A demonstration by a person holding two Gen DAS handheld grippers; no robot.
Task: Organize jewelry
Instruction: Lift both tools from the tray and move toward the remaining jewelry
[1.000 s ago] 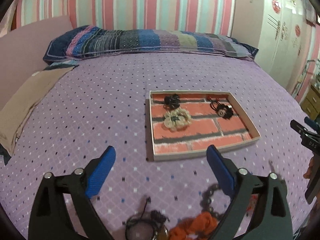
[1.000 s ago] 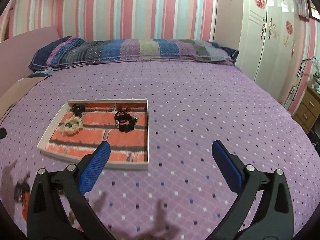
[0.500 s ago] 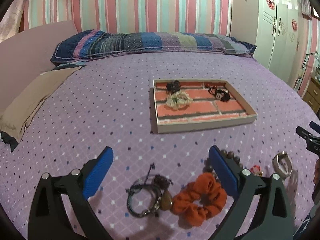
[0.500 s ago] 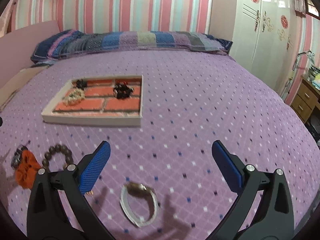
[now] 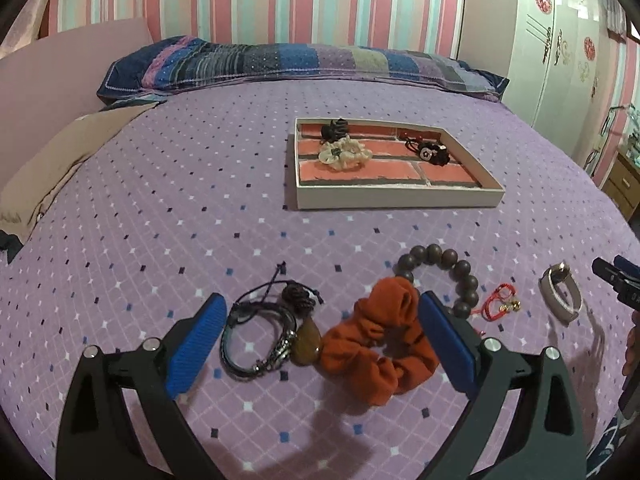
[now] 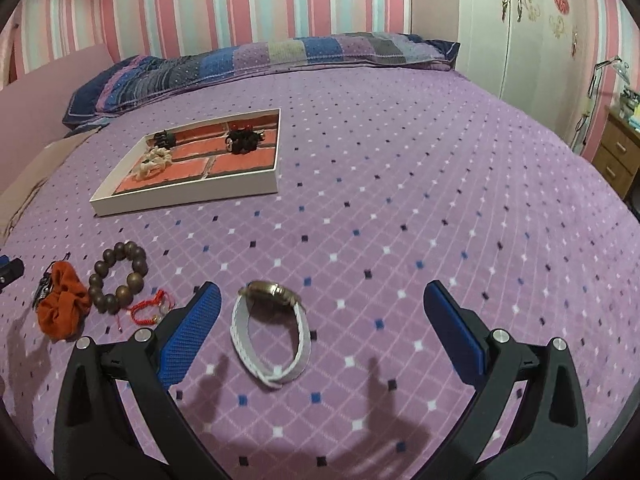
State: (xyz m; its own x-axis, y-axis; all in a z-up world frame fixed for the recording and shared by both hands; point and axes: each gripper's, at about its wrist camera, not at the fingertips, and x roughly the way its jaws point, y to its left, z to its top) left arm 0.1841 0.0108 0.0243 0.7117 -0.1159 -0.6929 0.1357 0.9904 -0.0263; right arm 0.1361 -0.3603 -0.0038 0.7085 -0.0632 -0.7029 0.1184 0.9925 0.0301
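Jewelry lies scattered on the purple dotted bedspread (image 5: 160, 200) in front of me, with a shallow tray (image 5: 396, 197) at twelve o'clock, well apart from the loose pieces. Its floor has a red brick print, and it holds a cream scrunchie (image 5: 345, 153), a black hair tie (image 5: 335, 129) and a dark beaded piece (image 5: 429, 151).

My left tongs (image 5: 320, 336) are spread wide and grip nothing. Between their blue pads lie a dark cord bracelet (image 5: 256, 336), with an amber stone (image 5: 306, 343) touching it, and an orange scrunchie (image 5: 380, 344) that reaches the right pad. At one o'clock from the scrunchie, and touching it, sits a brown wooden bead bracelet (image 5: 444, 276). Just beside that, at three o'clock, lies a thin red string bracelet (image 5: 496, 303).

My right tongs (image 6: 322, 332) are also spread wide and grip nothing. A white-strapped watch (image 6: 272, 332) with a gold case lies on the bedspread between them, nearer the left pad, touching neither.
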